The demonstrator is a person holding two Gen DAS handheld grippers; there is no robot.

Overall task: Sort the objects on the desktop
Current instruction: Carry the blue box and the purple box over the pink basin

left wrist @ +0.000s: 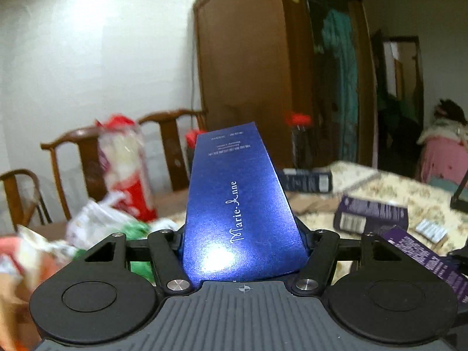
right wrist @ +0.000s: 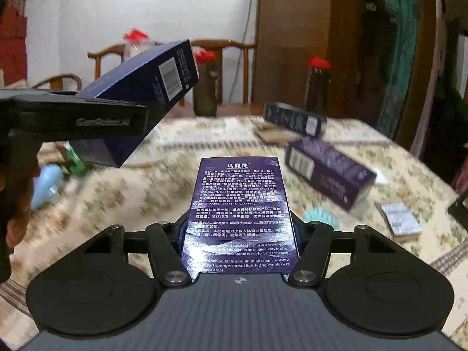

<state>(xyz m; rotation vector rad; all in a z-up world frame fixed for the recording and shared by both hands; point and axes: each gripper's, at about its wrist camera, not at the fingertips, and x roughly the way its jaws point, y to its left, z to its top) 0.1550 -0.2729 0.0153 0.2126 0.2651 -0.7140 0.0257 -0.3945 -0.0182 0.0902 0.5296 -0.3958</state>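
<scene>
Mid-sort, with left gripper (left wrist: 244,234) clamped on a blue carton (left wrist: 239,204) and right gripper (right wrist: 239,231) clamped on a purple carton (right wrist: 239,213), both aloft over the floral tablecloth (right wrist: 234,137), two more cartons (right wrist: 330,172) lying unsorted

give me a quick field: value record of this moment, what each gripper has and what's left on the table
left gripper: shut on blue box, lettered Marie-Anne, held up off the table
right gripper: shut on purple box, printed text side facing the camera
left on table: two purple boxes lying flat, small packet, teal round item
surface: floral tablecloth
far edge: two dark vases with red flowers, wooden chairs
image quality: motion blur
</scene>
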